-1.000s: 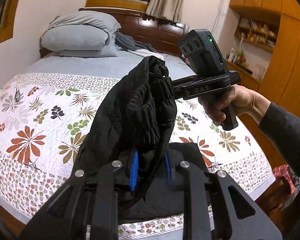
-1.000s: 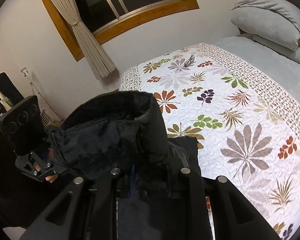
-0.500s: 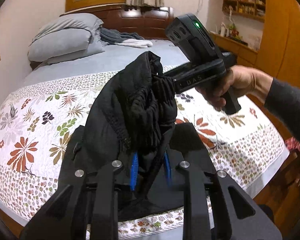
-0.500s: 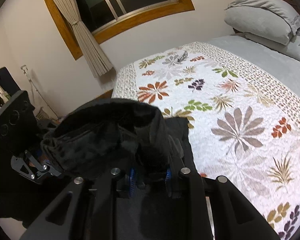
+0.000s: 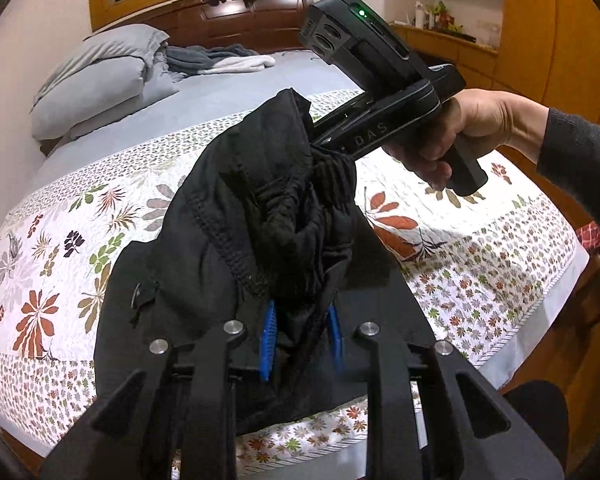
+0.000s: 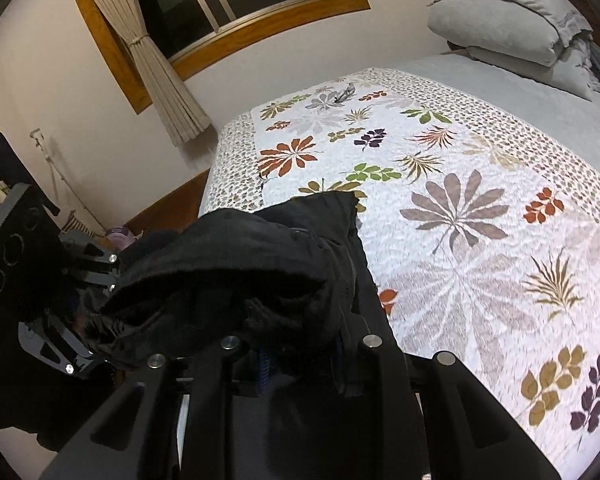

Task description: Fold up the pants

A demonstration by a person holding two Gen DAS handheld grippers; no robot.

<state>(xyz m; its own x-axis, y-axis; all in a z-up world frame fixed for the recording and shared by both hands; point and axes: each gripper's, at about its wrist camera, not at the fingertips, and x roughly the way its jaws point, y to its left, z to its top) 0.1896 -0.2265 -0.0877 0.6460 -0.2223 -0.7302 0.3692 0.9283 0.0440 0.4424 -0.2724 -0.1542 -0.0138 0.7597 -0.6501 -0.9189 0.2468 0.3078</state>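
Black pants hang bunched between both grippers above the bed, their lower part lying on the floral quilt. My left gripper is shut on the waistband, cloth pinched between its blue pads. My right gripper is seen in the left wrist view, held by a hand, its fingers buried in the upper fold. In the right wrist view the right gripper is shut on the pants, and the left gripper body shows at far left.
Grey pillows and crumpled clothes lie at the headboard. The quilt spreads to the right of the pants. A window with curtain faces the bed's far side; wooden cabinets stand at right.
Both grippers have lowered toward the bed with the pants, and the right gripper has come closer to the left. More of the pants now lies on the quilt.
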